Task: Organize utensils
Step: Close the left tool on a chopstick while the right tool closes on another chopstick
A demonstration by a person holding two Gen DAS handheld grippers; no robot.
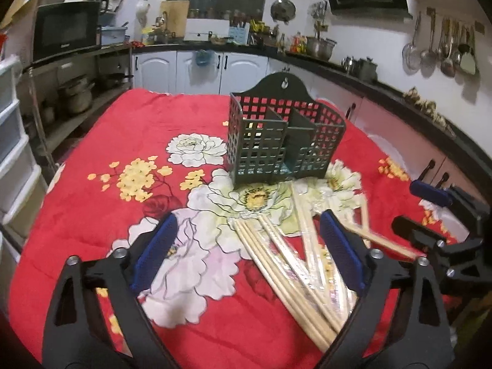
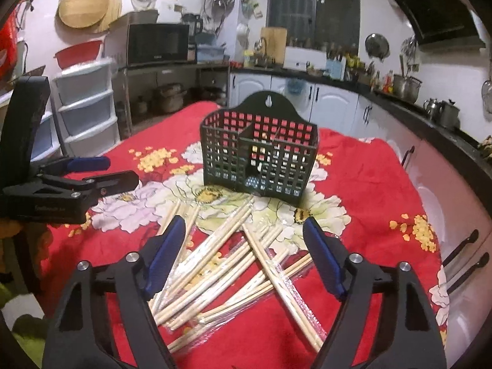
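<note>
A dark green lattice utensil holder point(image 1: 286, 141) point(image 2: 258, 156) with divided compartments stands upright on the red floral cloth point(image 1: 107, 160); I see no utensils in it. In front of it lies a loose, crossed pile of wooden chopsticks point(image 1: 276, 264) point(image 2: 221, 264), some in clear wrappers. My left gripper point(image 1: 247, 218) point(image 2: 101, 169) is open above the cloth at the pile's left side, with a few chopsticks under the gap near its right finger. My right gripper point(image 2: 244, 221) point(image 1: 415, 209) hangs open over the middle of the pile. Neither holds anything.
The table is covered by the red cloth point(image 2: 369, 184). White cabinets under a dark counter point(image 2: 430, 123) run along the back and right. A plastic drawer unit point(image 2: 86, 104) and a shelf with a microwave point(image 2: 156, 43) stand to the left.
</note>
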